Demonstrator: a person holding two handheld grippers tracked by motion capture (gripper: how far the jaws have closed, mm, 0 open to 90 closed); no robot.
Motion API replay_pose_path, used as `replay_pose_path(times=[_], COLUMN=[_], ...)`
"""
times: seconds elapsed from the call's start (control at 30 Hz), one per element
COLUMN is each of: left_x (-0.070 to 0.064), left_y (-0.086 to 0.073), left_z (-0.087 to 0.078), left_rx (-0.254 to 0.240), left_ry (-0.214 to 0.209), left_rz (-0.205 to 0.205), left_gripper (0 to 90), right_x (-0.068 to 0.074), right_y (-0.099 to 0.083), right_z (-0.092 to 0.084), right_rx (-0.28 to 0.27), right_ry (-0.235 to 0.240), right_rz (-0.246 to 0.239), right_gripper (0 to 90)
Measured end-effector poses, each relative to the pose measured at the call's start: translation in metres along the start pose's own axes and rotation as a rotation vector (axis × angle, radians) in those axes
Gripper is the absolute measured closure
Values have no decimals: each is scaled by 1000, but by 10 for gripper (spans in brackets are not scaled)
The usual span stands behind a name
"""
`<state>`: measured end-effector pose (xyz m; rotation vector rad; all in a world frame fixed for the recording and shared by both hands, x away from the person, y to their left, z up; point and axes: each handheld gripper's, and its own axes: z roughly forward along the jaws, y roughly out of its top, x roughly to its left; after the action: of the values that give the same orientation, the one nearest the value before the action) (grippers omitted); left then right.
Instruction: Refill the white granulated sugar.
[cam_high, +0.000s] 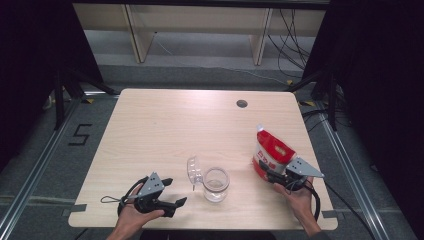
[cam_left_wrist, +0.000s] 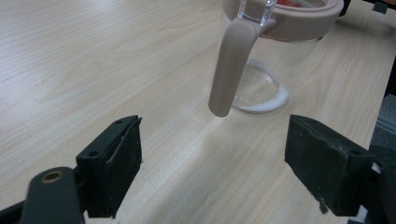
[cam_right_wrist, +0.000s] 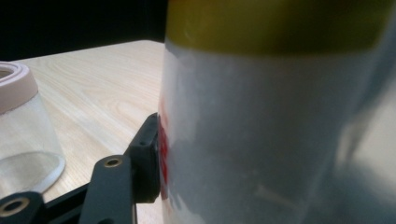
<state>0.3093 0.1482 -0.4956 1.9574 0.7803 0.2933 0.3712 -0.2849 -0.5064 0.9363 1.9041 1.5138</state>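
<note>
A clear glass jar (cam_high: 216, 184) stands near the table's front edge, its hinged lid (cam_high: 194, 170) flipped open to the left. My left gripper (cam_high: 170, 192) lies low on the table left of the jar, open and holding nothing. In the left gripper view the jar (cam_left_wrist: 275, 56) stands just beyond the open jaws, and a pinkish strap (cam_left_wrist: 231, 65) hangs from its rim. A red and white pouch (cam_high: 270, 152) stands tilted to the jar's right. My right gripper (cam_high: 280, 176) is shut on its lower part. In the right gripper view a black finger (cam_right_wrist: 149, 154) presses the pouch (cam_right_wrist: 261, 140).
The light wooden table (cam_high: 165, 125) has a round cable hole (cam_high: 242, 103) at the back right. The pouch stands close to the table's right edge. Beyond the table stand wooden shelves (cam_high: 200, 20), with cables (cam_high: 295, 45) on the floor.
</note>
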Motion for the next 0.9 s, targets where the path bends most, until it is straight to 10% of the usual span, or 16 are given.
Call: replay_pose_path(times=[0.4, 0.9], left_x=[0, 3], left_y=[0, 1], left_z=[-1, -2], left_rx=[8, -3], left_ry=[2, -2], left_rz=[5, 17], left_gripper=[192, 192], right_x=[0, 8], right_y=[1, 24], right_z=[2, -11], right_rx=[-10, -42], right_ry=[-19, -8], right_rz=[-8, -275], right_gripper=[470, 479])
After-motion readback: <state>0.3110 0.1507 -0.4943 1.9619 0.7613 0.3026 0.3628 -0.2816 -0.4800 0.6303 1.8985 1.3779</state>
